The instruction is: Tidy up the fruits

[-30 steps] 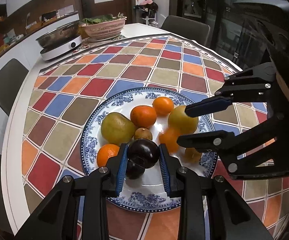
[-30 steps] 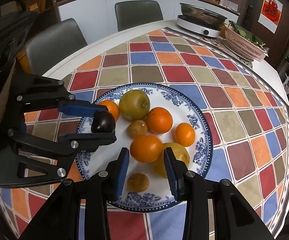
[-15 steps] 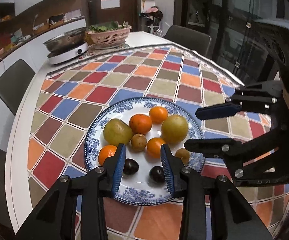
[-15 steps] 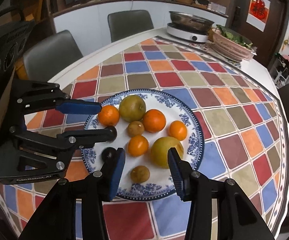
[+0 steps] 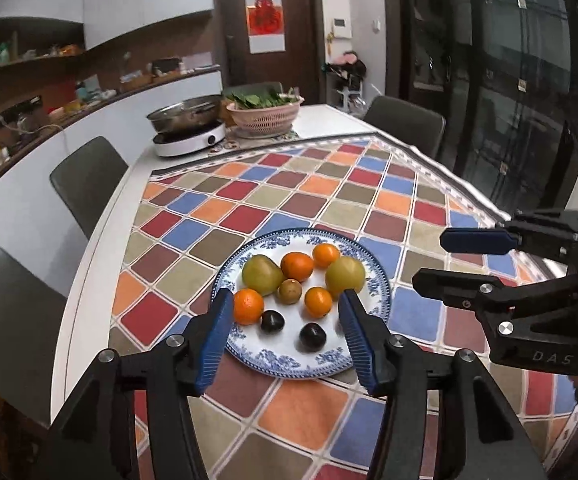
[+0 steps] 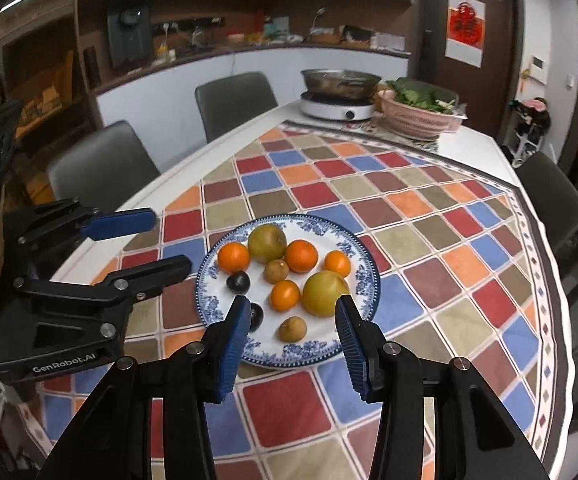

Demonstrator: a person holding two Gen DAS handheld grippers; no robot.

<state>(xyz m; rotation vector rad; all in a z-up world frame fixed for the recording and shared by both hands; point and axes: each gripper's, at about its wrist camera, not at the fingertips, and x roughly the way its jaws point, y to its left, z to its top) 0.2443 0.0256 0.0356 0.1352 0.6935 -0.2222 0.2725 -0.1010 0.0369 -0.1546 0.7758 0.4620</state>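
A blue-and-white plate (image 5: 249,354) (image 6: 363,280) on the chequered tablecloth holds several oranges (image 5: 248,306) (image 6: 301,255), two green-yellow pears (image 5: 262,275) (image 6: 325,293), small brown fruits (image 5: 289,291) (image 6: 292,328) and two dark plums (image 5: 312,336) (image 6: 238,282). My left gripper (image 5: 287,330) is open and empty, raised above the plate's near edge. My right gripper (image 6: 289,334) is open and empty, also raised above the plate's near side. Each gripper shows in the other's view: the right (image 5: 449,258), the left (image 6: 161,240).
A white cooker with a steel pan (image 5: 187,136) (image 6: 339,94) and a pink basket of greens (image 5: 265,114) (image 6: 421,114) stand at the table's far end. Grey chairs (image 5: 89,184) (image 6: 235,100) surround the table. A counter with clutter runs behind.
My left gripper let go of the dark plum, which now lies on the plate. Both grippers opened wider and drew back and up, away from the plate.
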